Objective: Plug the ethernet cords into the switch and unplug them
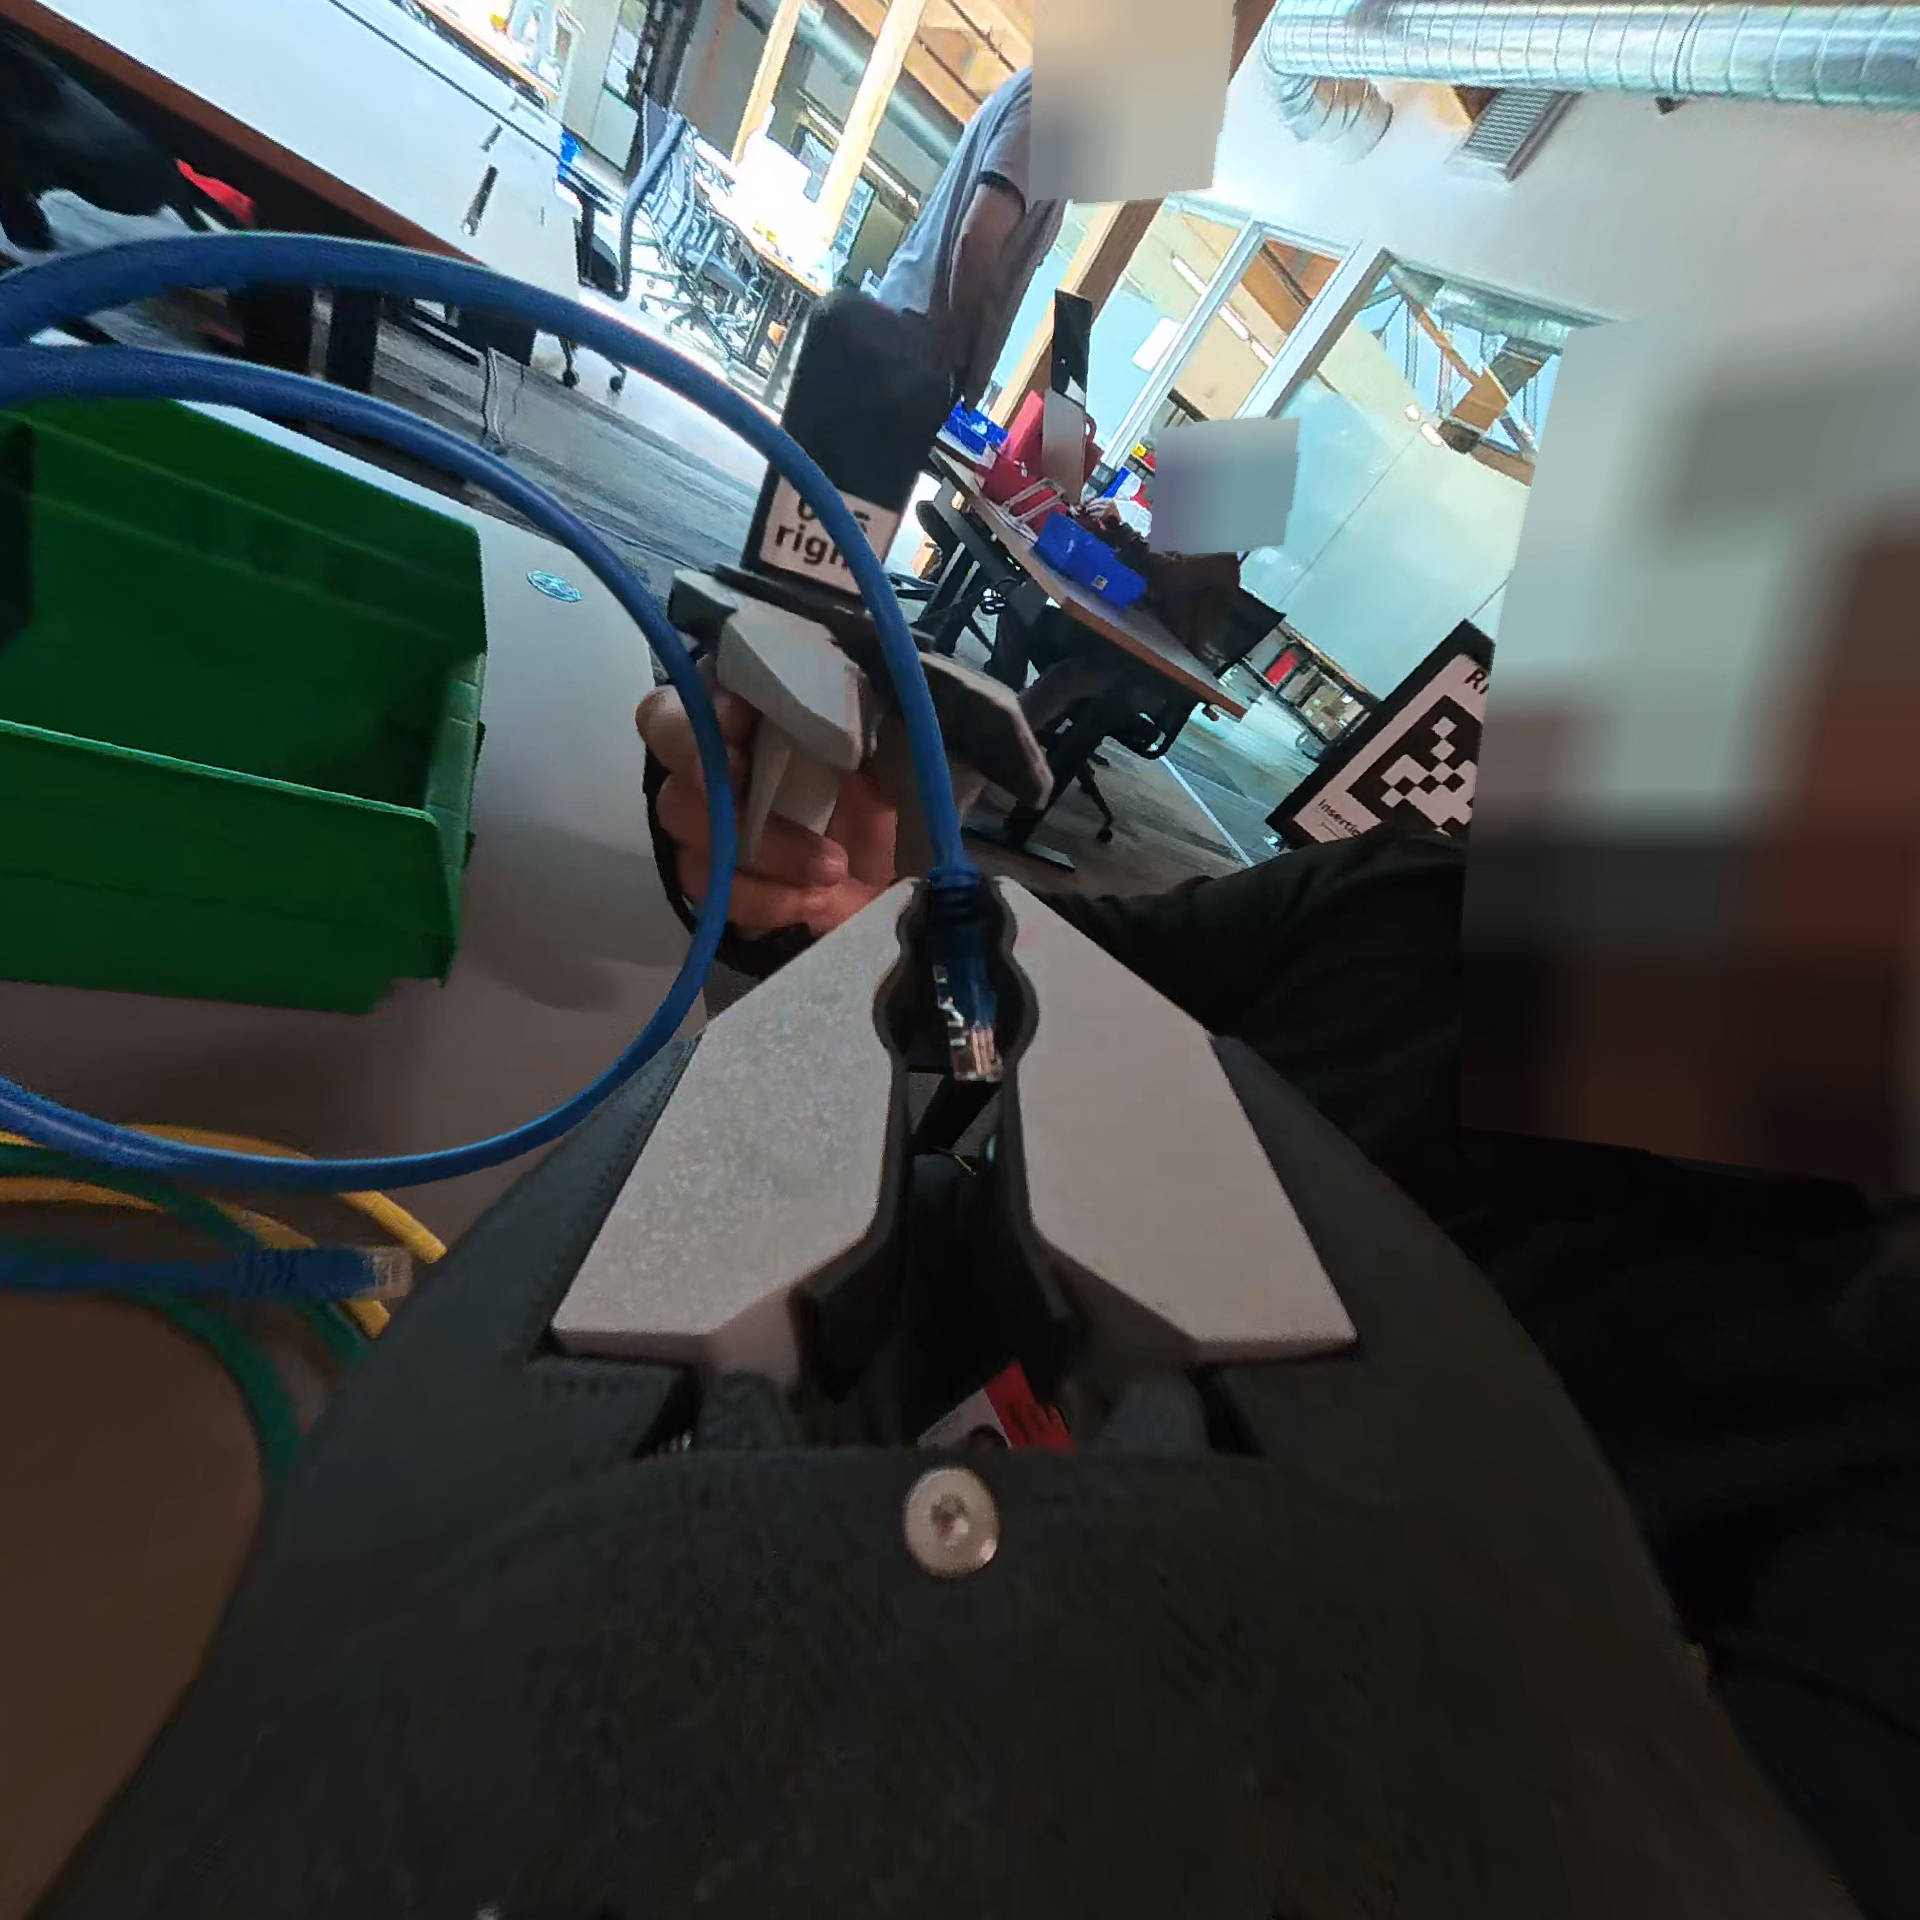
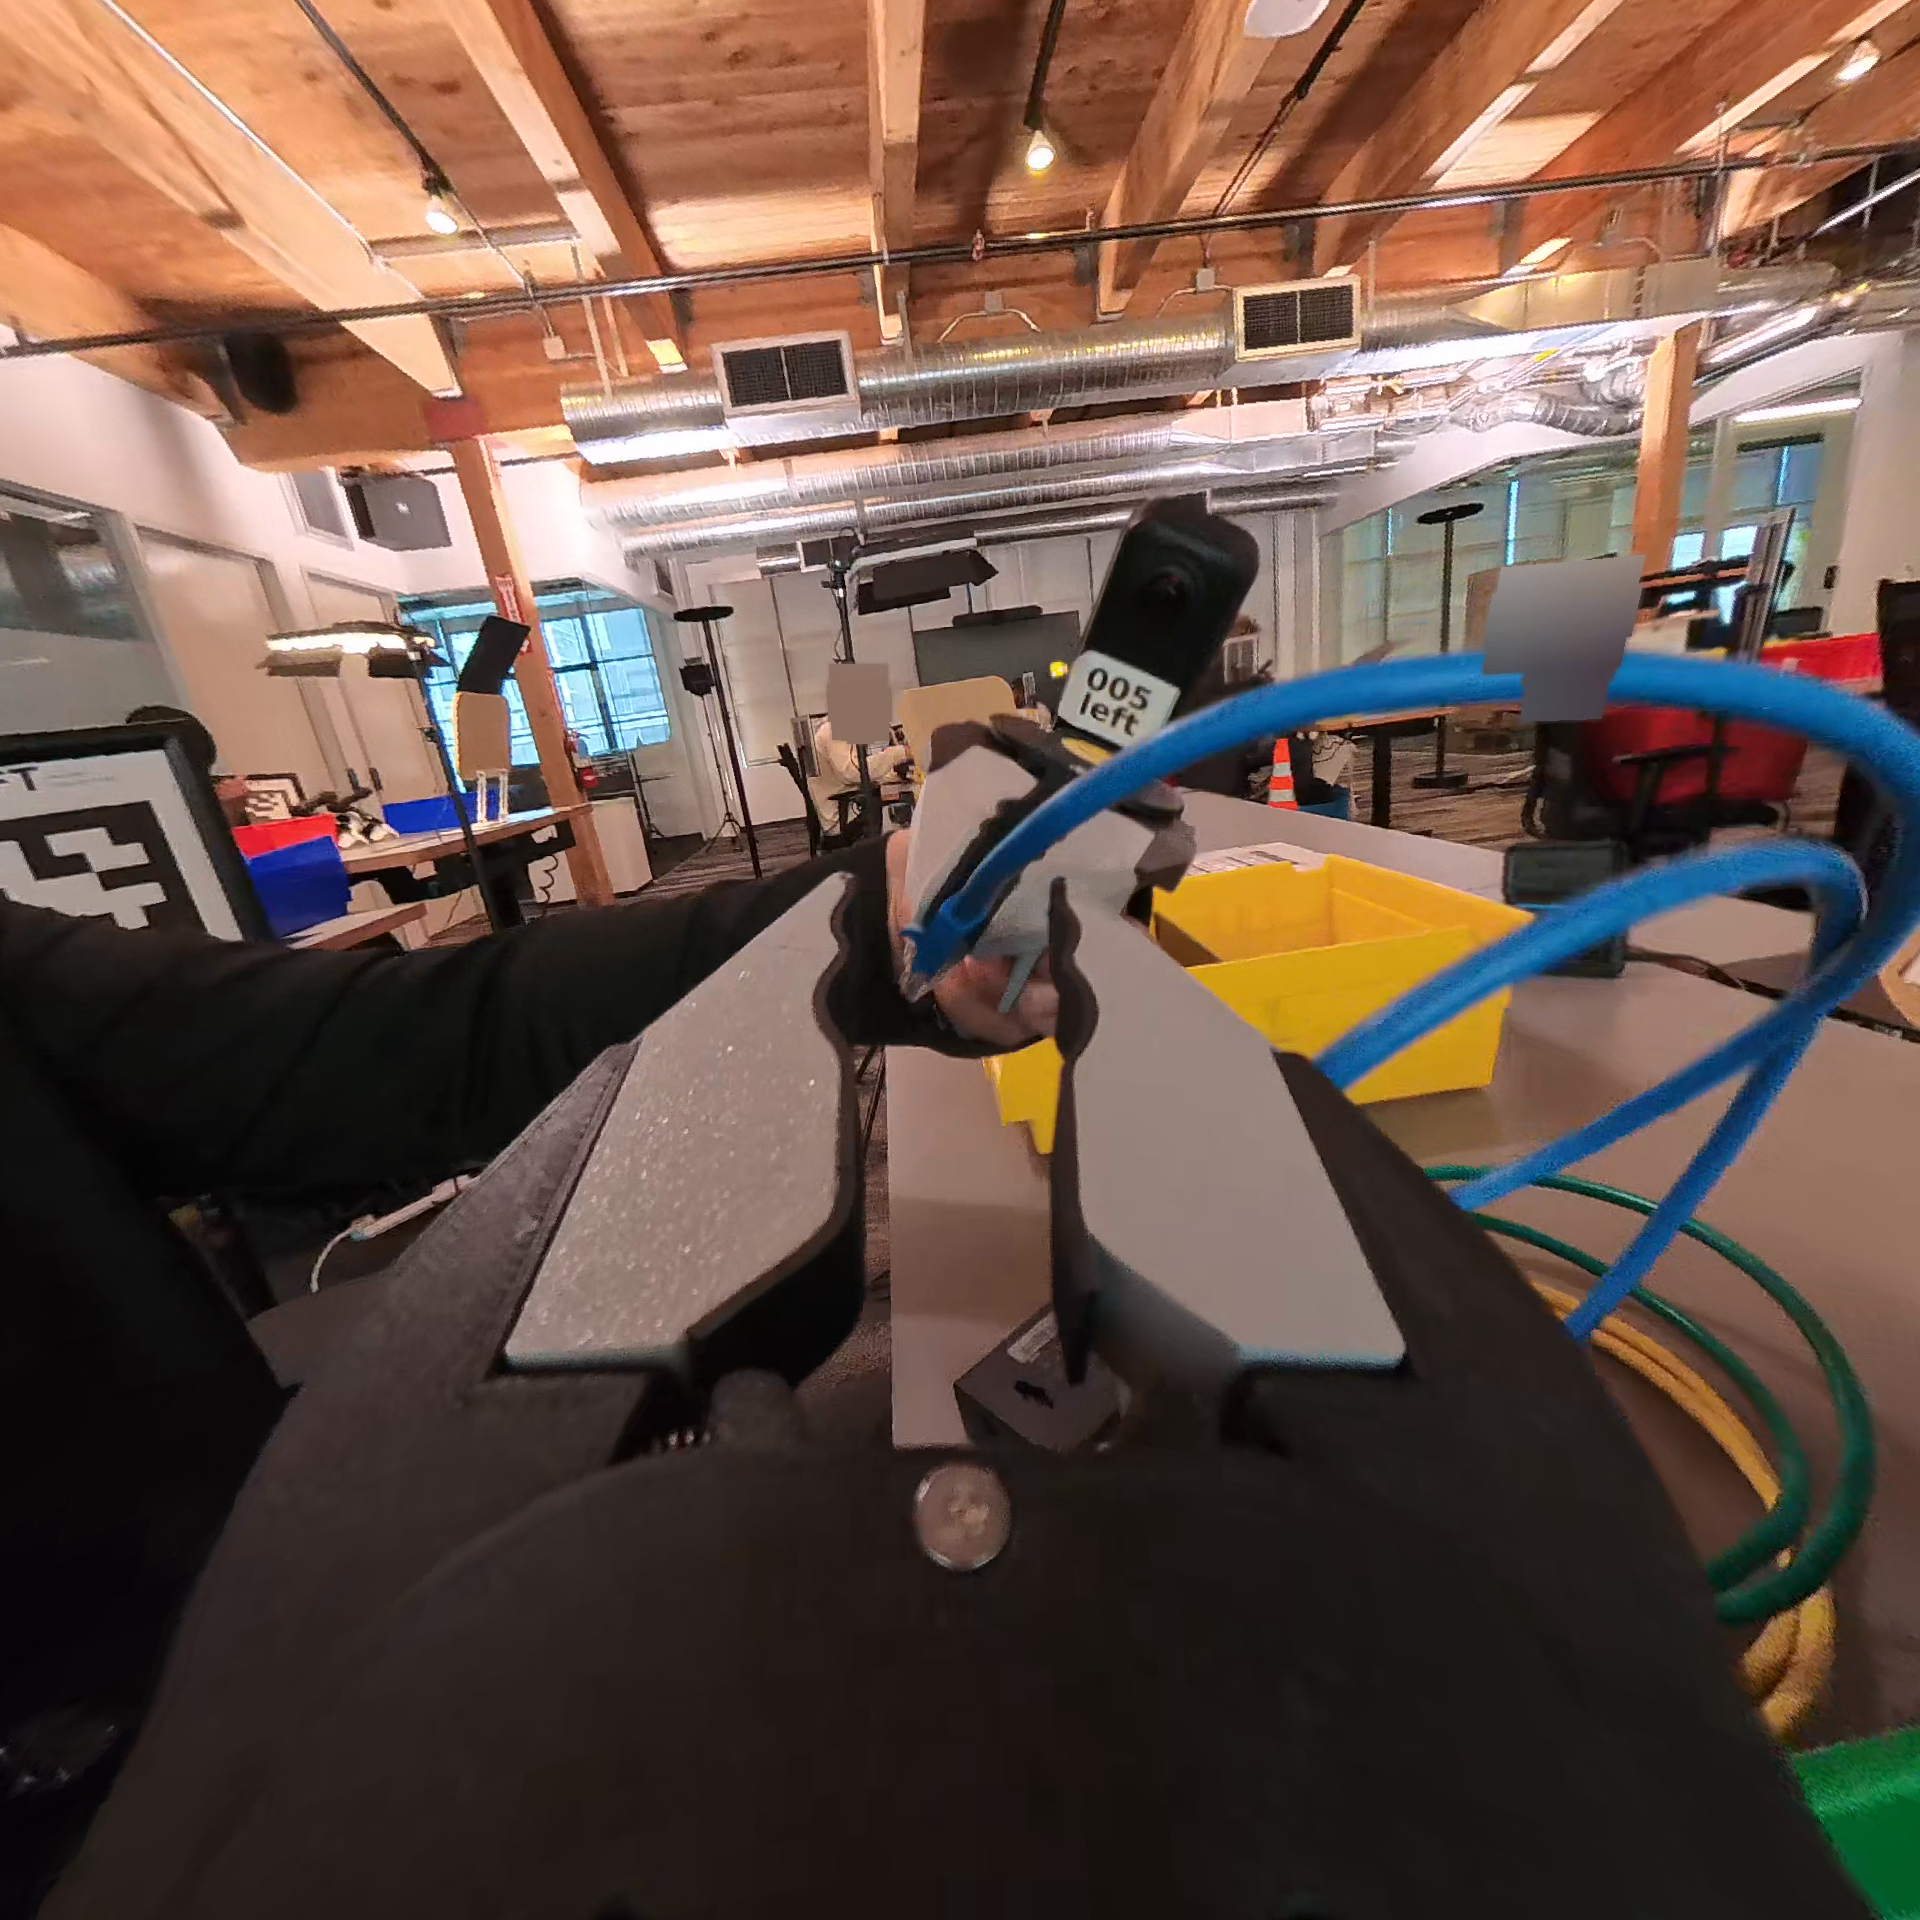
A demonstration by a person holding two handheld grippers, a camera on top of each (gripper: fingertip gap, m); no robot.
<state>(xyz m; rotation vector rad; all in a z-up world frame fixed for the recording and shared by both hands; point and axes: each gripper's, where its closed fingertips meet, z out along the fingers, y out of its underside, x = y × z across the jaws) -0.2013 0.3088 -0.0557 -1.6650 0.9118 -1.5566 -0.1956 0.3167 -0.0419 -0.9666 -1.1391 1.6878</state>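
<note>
My left gripper is shut on the plug of a blue ethernet cord, held in the air with its clear tip toward the camera. The blue cord loops away to the left. My right gripper is open and empty, facing the left gripper and the blue plug it holds. A small black box, possibly the switch, lies on the table between my right fingers. The right gripper also shows farther off in the left wrist view, held by a hand.
A green bin stands on the grey table at the left. A yellow bin stands behind the grippers. Green and yellow cords lie coiled on the table, with another blue plug. People sit at desks far behind.
</note>
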